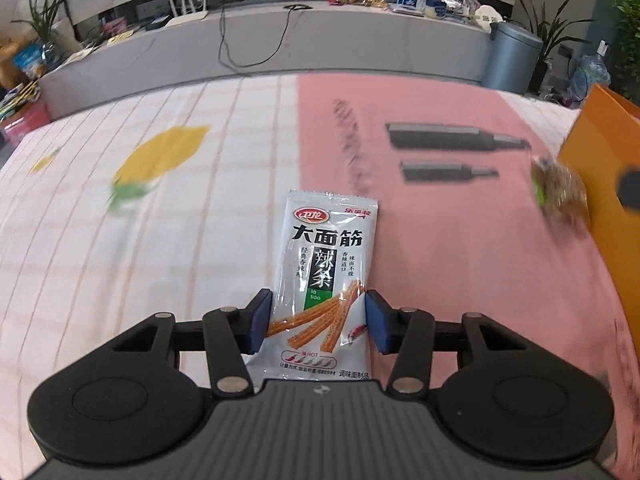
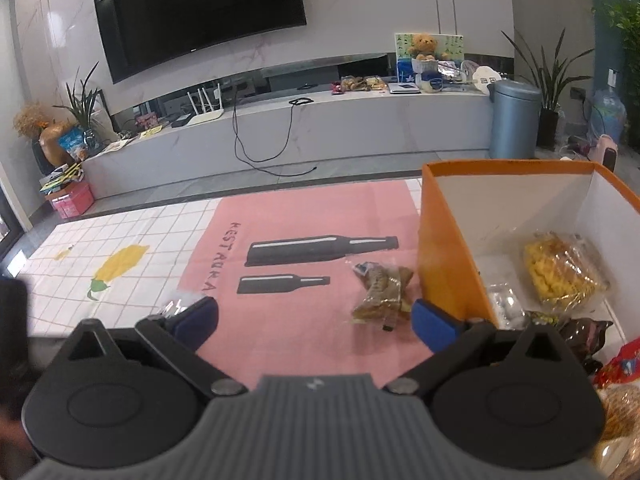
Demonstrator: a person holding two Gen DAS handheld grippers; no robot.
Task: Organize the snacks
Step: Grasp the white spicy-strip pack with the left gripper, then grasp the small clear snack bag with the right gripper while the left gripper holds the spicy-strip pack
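Observation:
My left gripper (image 1: 319, 316) is shut on a silver latiao snack packet (image 1: 326, 280), held upright above the tablecloth. A brownish clear-wrapped snack (image 1: 560, 190) lies blurred at the right beside the orange box (image 1: 600, 152). In the right wrist view my right gripper (image 2: 316, 320) is open and empty above the pink cloth. The brown snack (image 2: 380, 292) lies just ahead, between its fingers and nearer the right one. The orange box (image 2: 444, 248) stands to the right and holds a yellow snack bag (image 2: 560, 272), a white packet (image 2: 508, 304) and a dark packet (image 2: 584, 332).
The table wears a white checked and pink cloth (image 2: 304, 216) with printed bottles. More snack bags (image 2: 620, 392) lie at the far right edge. Beyond the table are a TV bench (image 2: 320, 120) with trailing cables and a grey bin (image 2: 514, 120).

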